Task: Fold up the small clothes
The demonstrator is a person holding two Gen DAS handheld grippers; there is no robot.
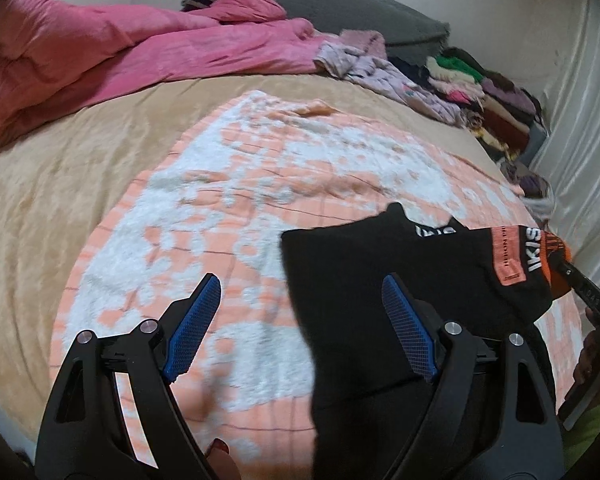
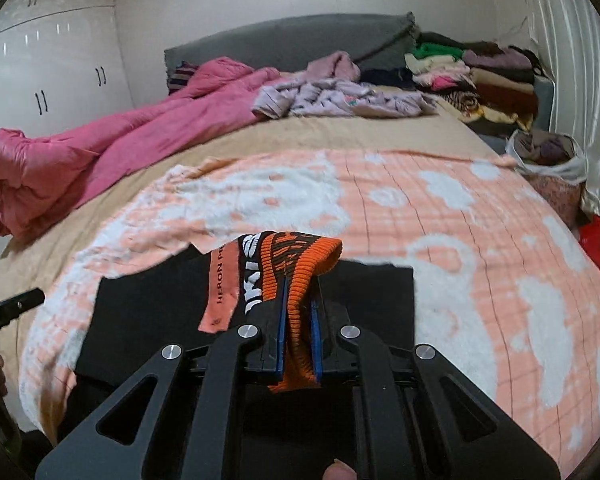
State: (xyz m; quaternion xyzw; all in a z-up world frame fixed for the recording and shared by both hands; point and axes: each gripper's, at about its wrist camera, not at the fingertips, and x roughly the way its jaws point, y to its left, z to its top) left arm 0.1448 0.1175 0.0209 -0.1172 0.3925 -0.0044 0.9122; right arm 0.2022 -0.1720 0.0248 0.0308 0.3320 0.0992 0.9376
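Both grippers are working over a black garment (image 1: pixel 372 280) that is lying on the peach-and-white blanket (image 1: pixel 260 184) spread across the bed. On the person's right, the right gripper (image 2: pixel 298 320) is pinching the garment's orange knitted cuff (image 2: pixel 300 264) between its blue pads, jaws nearly together, with the ribbed band bunching up and spilling out on both sides of the grip. The left gripper (image 1: pixel 300 320) is hovering with its jaws standing wide apart, one blue pad (image 1: pixel 196 328) over bare blanket and the other over the black cloth, gripping nothing.

Seen from the left wrist, the garment is lying mostly flat toward the near right part of the blanket, its orange label (image 1: pixel 508 256) and white lettering facing up near the held end. Its lower part is running out of sight under the left gripper, so how much is already folded cannot be told.

The step in hand looks like carrying the cuffed end across the body of the garment. To do it well, the right gripper is likely needing a low, steady path so the cloth lays over itself without dragging the layer beneath. The left gripper could be pressing or pinching the near edge as an anchor, since the plush blanket may be catching the fabric. Releasing only once the edges are lining up should be keeping the fold square.
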